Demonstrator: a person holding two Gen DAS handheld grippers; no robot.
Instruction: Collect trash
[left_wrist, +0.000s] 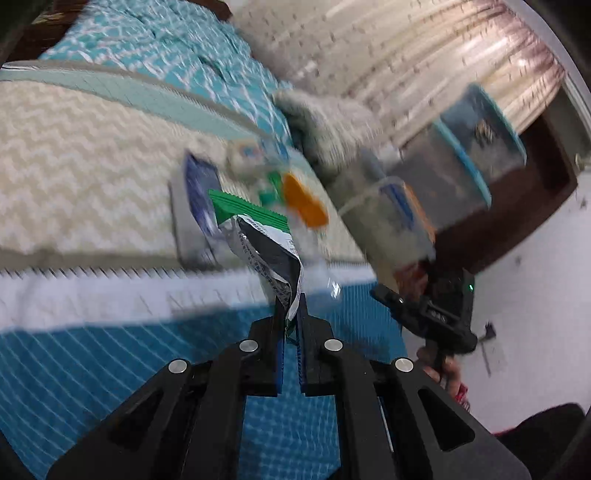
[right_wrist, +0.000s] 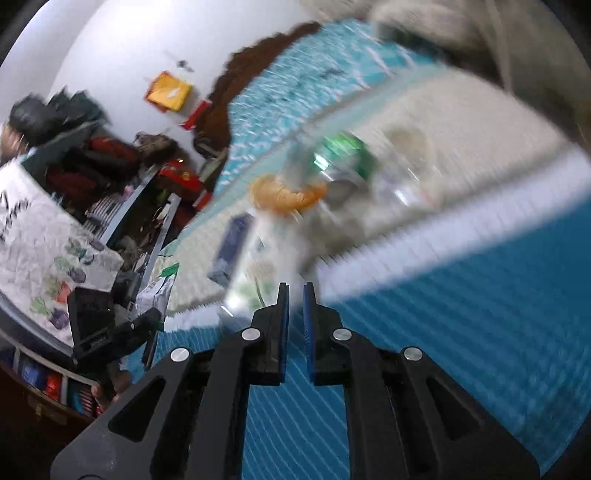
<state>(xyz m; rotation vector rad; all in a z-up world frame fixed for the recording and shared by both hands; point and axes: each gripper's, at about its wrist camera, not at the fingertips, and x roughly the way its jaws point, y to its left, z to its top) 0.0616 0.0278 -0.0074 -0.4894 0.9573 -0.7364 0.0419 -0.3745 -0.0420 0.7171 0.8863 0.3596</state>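
Both views sit just behind their own tool and look forward along its two fingers, which fill the lower middle of each frame. The left wrist view looks low across the bed, close to the bedding, with the right tool at the right edge of the frame. The right wrist view faces the same bed from the opposite side, tilted, with the left tool at lower left. Both share the cream blanket and the blurred litter on it, including an orange piece near mid-frame.
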